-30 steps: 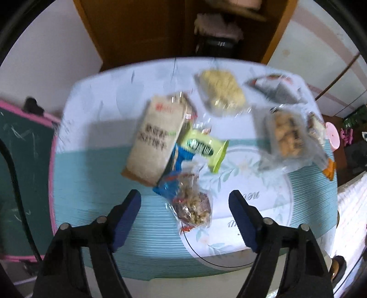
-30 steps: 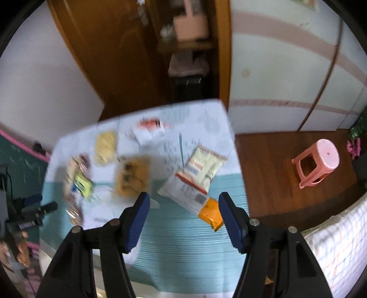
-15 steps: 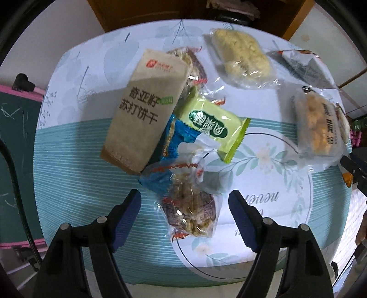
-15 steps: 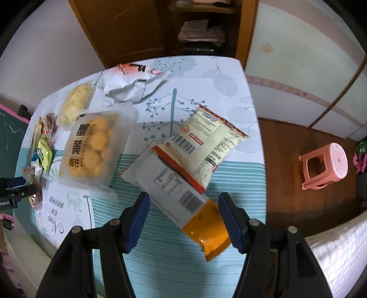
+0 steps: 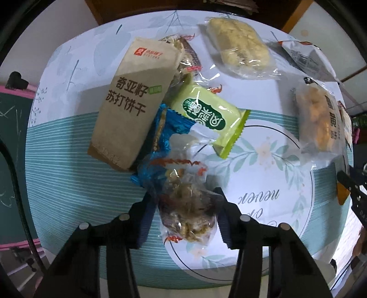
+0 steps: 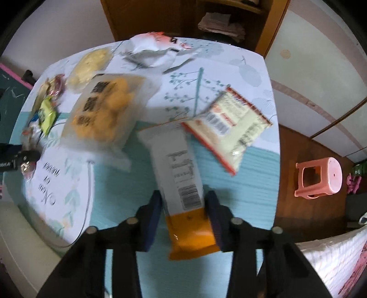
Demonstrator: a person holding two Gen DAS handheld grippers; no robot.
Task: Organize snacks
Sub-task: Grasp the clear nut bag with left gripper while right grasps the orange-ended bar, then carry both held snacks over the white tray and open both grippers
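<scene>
In the left wrist view my left gripper [image 5: 184,201] is shut on a clear bag of nut brittle [image 5: 187,206] at the near edge of the table. Behind it lie a blue wrapper [image 5: 169,133], a green packet [image 5: 208,112] and a tan cracker box [image 5: 135,100]. In the right wrist view my right gripper [image 6: 183,207] is shut on a long white and orange packet [image 6: 181,183]. A cream packet with red trim [image 6: 231,123] overlaps its far end. A clear bag of yellow balls [image 6: 105,112] lies to the left.
A pale pastry pack [image 5: 238,48] and a white foil bag [image 5: 307,59] lie at the table's far side. The tablecloth [image 6: 128,206] is teal striped with a floral ring. A pink stool [image 6: 318,181] stands on the wooden floor at the right. A wooden cabinet [image 6: 179,16] stands behind the table.
Both grippers moved down to the table and closed. The left one took hold of the nut brittle bag. The right one took hold of the white and orange packet.
</scene>
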